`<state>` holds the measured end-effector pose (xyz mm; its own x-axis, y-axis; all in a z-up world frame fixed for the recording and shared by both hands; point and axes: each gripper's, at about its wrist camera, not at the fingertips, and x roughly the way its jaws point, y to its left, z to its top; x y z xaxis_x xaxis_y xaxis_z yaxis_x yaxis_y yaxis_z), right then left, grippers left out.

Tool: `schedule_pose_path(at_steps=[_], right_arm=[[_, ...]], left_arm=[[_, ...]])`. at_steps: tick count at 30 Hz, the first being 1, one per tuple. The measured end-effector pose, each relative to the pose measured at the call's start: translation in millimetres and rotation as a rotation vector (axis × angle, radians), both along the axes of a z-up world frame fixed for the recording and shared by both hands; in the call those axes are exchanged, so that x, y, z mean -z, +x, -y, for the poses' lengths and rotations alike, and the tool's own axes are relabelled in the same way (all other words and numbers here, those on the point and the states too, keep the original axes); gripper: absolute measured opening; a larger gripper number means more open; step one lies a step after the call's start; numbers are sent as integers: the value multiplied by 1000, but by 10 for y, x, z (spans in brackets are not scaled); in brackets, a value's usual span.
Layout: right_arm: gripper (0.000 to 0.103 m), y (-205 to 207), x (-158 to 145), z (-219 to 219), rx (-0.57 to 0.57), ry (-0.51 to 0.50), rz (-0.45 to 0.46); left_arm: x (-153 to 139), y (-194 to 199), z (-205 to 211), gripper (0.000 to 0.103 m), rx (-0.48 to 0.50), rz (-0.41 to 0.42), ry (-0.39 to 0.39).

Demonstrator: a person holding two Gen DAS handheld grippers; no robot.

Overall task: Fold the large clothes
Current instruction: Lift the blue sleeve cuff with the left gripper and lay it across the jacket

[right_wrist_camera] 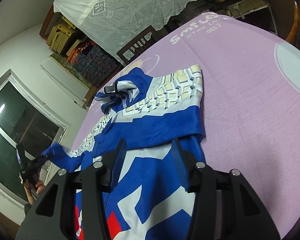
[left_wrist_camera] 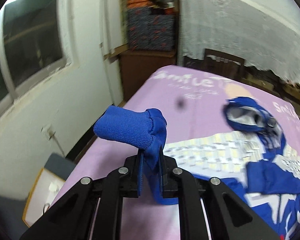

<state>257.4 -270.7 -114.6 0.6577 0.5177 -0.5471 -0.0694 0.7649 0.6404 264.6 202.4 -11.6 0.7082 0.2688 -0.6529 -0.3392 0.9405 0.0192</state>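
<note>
**Blue jacket on the pink sheet**

A blue and white jacket (right_wrist_camera: pixel 150 108) lies spread on a pink sheet (right_wrist_camera: pixel 250 100). The left gripper (left_wrist_camera: pixel 151 160) pinches the blue sleeve cuff (left_wrist_camera: pixel 128 129) and holds it up off the sheet. The right gripper (right_wrist_camera: pixel 148 150) hangs over the jacket with its fingers apart, holding nothing. A white lace cloth (right_wrist_camera: pixel 130 6) hangs behind the bed. A window (left_wrist_camera: pixel 30 46) is on the left wall. White letters on the sheet read "STAR LUCK" (right_wrist_camera: pixel 208 27).

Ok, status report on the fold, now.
Left hand-held gripper shut on blue sleeve cuff, lifted. Right hand-held gripper open over jacket. Nothing in the way on purple sheet.
</note>
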Motion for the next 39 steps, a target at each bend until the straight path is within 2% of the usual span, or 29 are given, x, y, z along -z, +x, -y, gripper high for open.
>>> schedule_pose_path(at_steps=[5, 8, 13, 16, 23, 29, 32, 34, 36, 39], right_arm=[[47, -16, 3, 43, -8, 43, -13], [47, -25, -5, 66, -10, 49, -13], [47, -31, -5, 112, -11, 79, -16], [47, -21, 16, 150, -13, 110, -30], [47, -7, 63, 283, 13, 169, -58], [47, 18, 95, 315, 16, 187, -78], [47, 34, 120, 324, 25, 183, -87], [47, 37, 130, 339, 32, 177, -87], [47, 39, 130, 338, 34, 168, -82], [47, 27, 114, 320, 33, 150, -66]], left_arm=[[-172, 212, 735, 12, 116, 11, 66], [-209, 348, 1170, 12, 185, 12, 80], [-126, 542, 1819, 12, 285, -5, 96], [-2, 616, 2262, 12, 357, -25, 103], [434, 673, 2991, 12, 487, -88, 119], [927, 683, 3265, 16, 556, -193, 130], [980, 637, 3227, 30, 572, -209, 107], [909, 549, 3140, 50, 573, -190, 82], [765, 412, 2979, 59, 583, -146, 66], [583, 137, 2616, 78, 551, -70, 100]])
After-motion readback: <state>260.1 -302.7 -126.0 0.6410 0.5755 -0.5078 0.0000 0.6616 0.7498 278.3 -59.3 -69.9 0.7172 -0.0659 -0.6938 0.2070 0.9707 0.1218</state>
